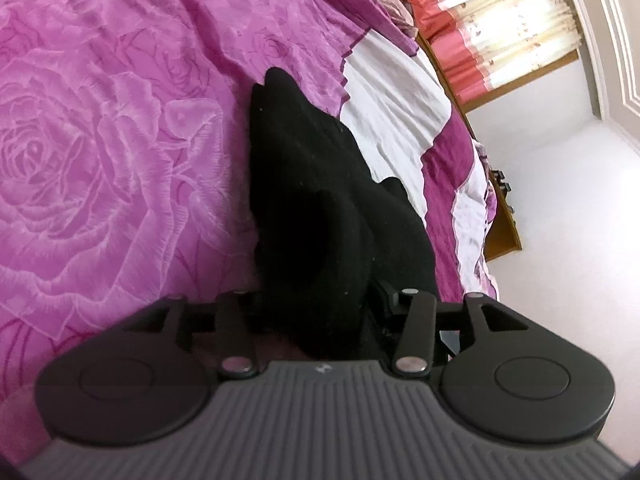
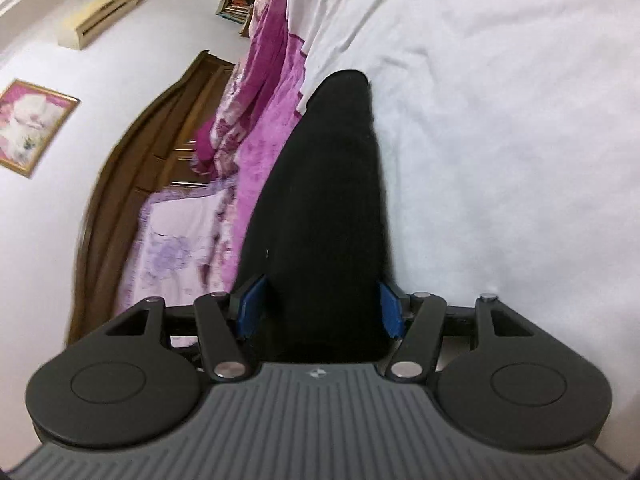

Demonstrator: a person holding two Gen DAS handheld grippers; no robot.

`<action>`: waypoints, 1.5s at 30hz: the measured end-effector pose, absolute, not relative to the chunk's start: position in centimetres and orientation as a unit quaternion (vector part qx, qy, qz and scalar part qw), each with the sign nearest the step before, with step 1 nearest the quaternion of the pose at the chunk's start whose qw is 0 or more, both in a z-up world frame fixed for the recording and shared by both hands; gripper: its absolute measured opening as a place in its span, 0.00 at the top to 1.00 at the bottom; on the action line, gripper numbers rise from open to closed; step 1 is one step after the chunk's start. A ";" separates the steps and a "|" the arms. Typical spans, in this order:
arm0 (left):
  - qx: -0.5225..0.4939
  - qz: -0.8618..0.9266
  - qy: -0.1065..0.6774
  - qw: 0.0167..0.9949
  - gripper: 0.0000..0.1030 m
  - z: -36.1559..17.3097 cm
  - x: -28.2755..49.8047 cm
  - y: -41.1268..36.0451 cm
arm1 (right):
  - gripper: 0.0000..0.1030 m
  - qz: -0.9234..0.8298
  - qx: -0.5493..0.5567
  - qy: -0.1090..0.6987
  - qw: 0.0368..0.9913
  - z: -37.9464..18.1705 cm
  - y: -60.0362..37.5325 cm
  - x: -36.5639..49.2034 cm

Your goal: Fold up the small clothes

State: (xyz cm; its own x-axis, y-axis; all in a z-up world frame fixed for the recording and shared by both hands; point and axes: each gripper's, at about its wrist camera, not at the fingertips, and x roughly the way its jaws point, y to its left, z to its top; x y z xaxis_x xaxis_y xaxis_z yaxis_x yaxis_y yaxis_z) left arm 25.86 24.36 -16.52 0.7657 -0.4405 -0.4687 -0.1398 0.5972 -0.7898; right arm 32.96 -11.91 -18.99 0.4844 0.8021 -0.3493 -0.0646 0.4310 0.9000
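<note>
Left tool (image 1: 320,312) and right tool (image 2: 320,308), each clamped on an end of the black garment (image 2: 324,208), hold it raised over the bed (image 1: 100,120), presumably to bring both ends together.

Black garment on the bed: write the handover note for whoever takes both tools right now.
Left tool: shut on the black garment, which bunches between its fingers and trails forward over the pink rose bedspread.
Right tool: shut on the same black cloth, blue pads pressed against its sides; it stretches ahead over the white sheet.
Done: both ends gripped, cloth partly lifted.
Left: no finished fold shows. Bring the ends together, lay it flat on the bed, release. How much of the garment is still touching the bed I cannot tell.
</note>
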 end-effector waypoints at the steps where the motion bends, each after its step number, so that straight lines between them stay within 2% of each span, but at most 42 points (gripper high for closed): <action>1: -0.430 -0.091 0.328 0.836 0.48 -16.3 25.9 24.1 | 0.37 0.300 0.449 0.416 0.732 -19.2 -11.7 33.4; 3: -0.418 -0.100 0.323 0.843 0.36 -16.1 26.1 23.6 | 0.37 0.311 0.453 0.418 0.723 -19.5 -11.5 34.3; 7: -0.409 -0.103 0.319 0.849 0.38 -16.3 26.7 23.0 | 0.39 0.324 0.448 0.422 0.718 -19.2 -10.4 35.5; 8: -0.410 -0.100 0.317 0.849 0.50 -16.4 26.7 23.1 | 0.42 0.328 0.448 0.420 0.718 -19.1 -10.0 35.7; 9: -0.409 -0.092 0.321 0.850 0.66 -16.5 26.7 23.2 | 0.57 0.327 0.449 0.418 0.719 -19.2 -9.8 35.7; 10: -0.415 -0.091 0.320 0.847 0.72 -16.7 26.5 23.5 | 0.62 0.334 0.455 0.414 0.714 -19.4 -9.6 35.7; 12: -0.450 -0.095 0.314 0.831 0.77 -17.1 26.1 24.2 | 0.66 0.336 0.471 0.404 0.709 -19.5 -10.0 34.8; 16: -0.509 -0.114 0.294 0.800 0.79 -16.5 25.0 25.1 | 0.69 0.328 0.524 0.395 0.680 -19.2 -10.8 33.5; 22: -0.520 -0.150 0.264 0.798 0.79 -12.1 24.5 23.9 | 0.69 0.322 0.551 0.361 0.680 -14.8 -12.5 32.6; 31: -0.489 -0.189 0.217 0.824 0.80 -2.9 35.6 21.4 | 0.70 0.324 0.539 0.284 0.724 -4.1 -15.3 42.3; 35: -0.464 -0.212 0.189 0.839 0.79 -0.6 38.4 20.2 | 0.70 0.355 0.530 0.255 0.727 -2.7 -17.2 45.7; 38: -0.484 -0.203 0.216 0.824 0.79 -4.0 38.0 19.4 | 0.70 0.331 0.516 0.292 0.734 -5.4 -18.4 46.0; 43: -0.499 -0.144 0.325 0.790 0.80 -14.1 34.6 17.4 | 0.70 0.249 0.523 0.392 0.715 -14.5 -20.2 42.5; 45: -0.509 -0.130 0.351 0.775 0.80 -16.8 32.8 16.8 | 0.70 0.232 0.540 0.401 0.703 -17.1 -21.0 40.5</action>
State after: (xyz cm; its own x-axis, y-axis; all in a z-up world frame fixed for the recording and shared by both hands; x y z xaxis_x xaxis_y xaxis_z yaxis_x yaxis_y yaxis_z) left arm 32.77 16.76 -16.81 0.7197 -0.5588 -0.4120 -0.1564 0.4477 -0.8804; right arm 40.50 -21.02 -17.13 0.5706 0.7593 -0.3127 0.1071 0.3087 0.9451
